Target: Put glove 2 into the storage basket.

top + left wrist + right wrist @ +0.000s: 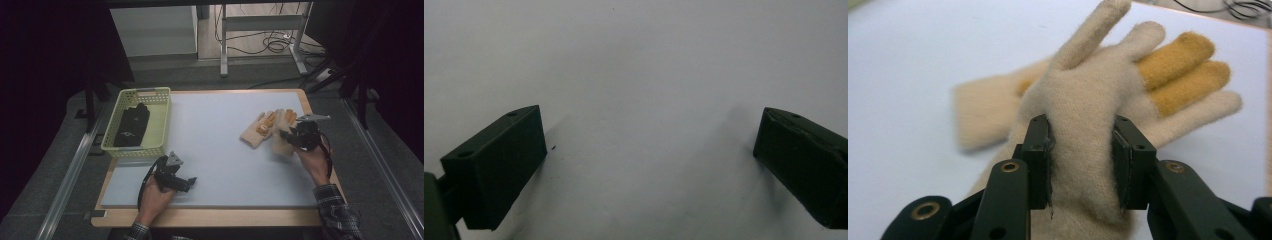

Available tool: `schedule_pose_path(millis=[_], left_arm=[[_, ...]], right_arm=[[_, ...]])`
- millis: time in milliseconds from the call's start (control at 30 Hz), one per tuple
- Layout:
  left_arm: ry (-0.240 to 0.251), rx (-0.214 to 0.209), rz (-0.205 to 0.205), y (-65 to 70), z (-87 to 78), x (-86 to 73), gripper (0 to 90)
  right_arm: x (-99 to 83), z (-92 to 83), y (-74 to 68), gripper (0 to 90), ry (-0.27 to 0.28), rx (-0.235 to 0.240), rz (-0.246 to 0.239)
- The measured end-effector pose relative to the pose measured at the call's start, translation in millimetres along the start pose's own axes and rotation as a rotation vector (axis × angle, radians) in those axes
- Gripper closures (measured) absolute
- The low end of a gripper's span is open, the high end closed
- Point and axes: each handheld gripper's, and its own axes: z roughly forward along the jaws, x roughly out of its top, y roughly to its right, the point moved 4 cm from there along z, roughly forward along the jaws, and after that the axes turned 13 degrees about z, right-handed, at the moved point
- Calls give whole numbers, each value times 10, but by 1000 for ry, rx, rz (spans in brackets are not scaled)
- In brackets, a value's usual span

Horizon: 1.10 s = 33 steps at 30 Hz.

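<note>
Pale yellow basket (161,120) at the desk's (215,165) far left corner, a folded black cloth (132,126) lying inside it, grey floor around the desk, white frame legs (260,37) beyond, loose cables (274,44) under them

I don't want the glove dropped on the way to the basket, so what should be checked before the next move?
1. Right gripper pinching the cream glove: ok, fabric bunched between both pads.
2. Second glove left free: cannot tell, the two overlap.
3. Basket has room: ok, black gloves occupy only part.
4. Path across the table: ok, bare.
5. Left gripper out of the way: ok, open near the front edge.
</note>
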Motion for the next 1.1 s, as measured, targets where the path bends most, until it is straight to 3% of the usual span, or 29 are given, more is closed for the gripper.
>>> schedule_pose_path(millis=[333, 500, 600, 667, 800, 867, 900, 933, 1000, 1100], left_arm=[[3, 0, -3, 2, 1, 1, 5], [2, 1, -2, 2, 1, 1, 6], [1, 1, 3, -1, 0, 0, 6], [0, 1, 3, -2, 0, 0, 6], [1, 0, 0, 1, 0, 0, 6], [1, 0, -1, 1, 0, 0, 6], [1, 0, 0, 1, 0, 0, 6], [1, 0, 0, 1, 0, 0, 6], [1, 0, 0, 1, 0, 0, 6], [0, 1, 3, -2, 0, 0, 6]], right_arm=[[-54, -26, -842, 631, -21, 162, -95], [-164, 133, -1217, 630, -59, 221, -127], [-236, 227, -1322, 630, -83, 239, -126], [-407, 418, -1450, 630, -126, 247, -130], [-545, 535, -1500, 619, -155, 251, -126], [-639, 605, -1525, 565, -191, 251, -147], [-653, 600, -1532, 483, -181, 254, -153], [-653, 600, -1532, 483, -181, 254, -153], [-595, 525, -1509, 424, -170, 266, -153], [-506, 350, -1391, 420, -134, 262, -154]])
